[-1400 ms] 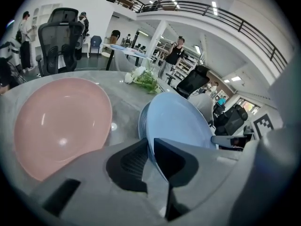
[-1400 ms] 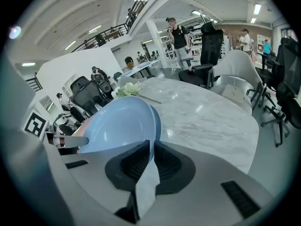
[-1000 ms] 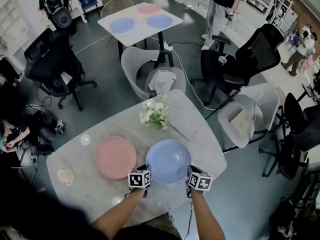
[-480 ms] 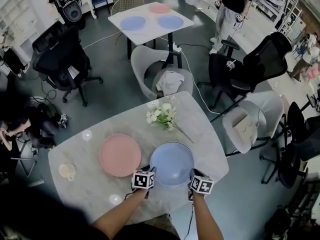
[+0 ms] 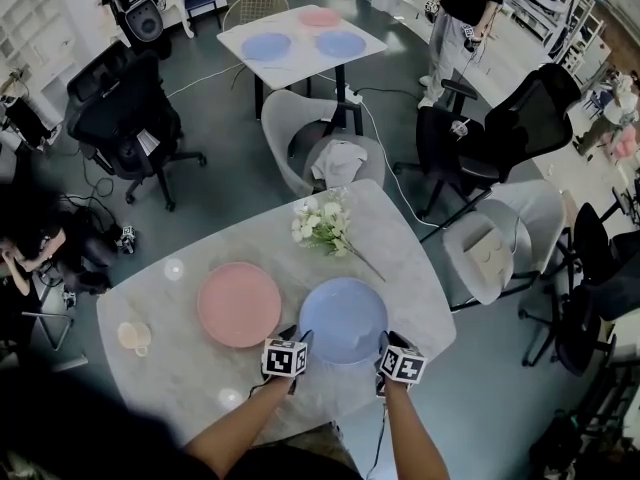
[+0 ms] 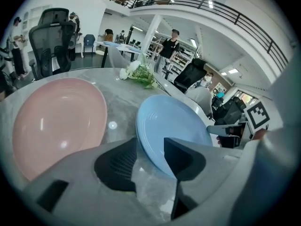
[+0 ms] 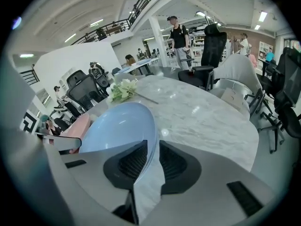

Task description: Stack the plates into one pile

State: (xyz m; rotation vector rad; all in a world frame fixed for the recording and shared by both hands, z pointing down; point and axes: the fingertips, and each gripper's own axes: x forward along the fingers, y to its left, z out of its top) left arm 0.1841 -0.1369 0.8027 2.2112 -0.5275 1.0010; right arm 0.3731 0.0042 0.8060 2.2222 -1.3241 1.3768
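Note:
A blue plate (image 5: pixel 343 320) sits at the near side of the marble table (image 5: pixel 400 268), beside a pink plate (image 5: pixel 238 305) on its left. My left gripper (image 5: pixel 296 340) is at the blue plate's near-left rim. In the left gripper view its jaws (image 6: pixel 150 147) are opening, and the blue plate's (image 6: pixel 174 121) rim stands between the pads with a gap. My right gripper (image 5: pixel 384 344) is at the near-right rim. Its pads (image 7: pixel 151 147) still pinch the blue plate's (image 7: pixel 117 126) thin edge as they begin opening. The pink plate (image 6: pixel 56 121) lies flat.
A bunch of white flowers (image 5: pixel 320 226) lies at the table's far side. A small cup on a saucer (image 5: pixel 132 336) sits near the left edge. Grey chairs (image 5: pixel 320 153) (image 5: pixel 495 243) and black office chairs ring the table. A far table (image 5: pixel 300 38) holds more plates.
The head view has shifted a little. The blue plate and both grippers stay at the table's near edge, and the pink plate has not moved.

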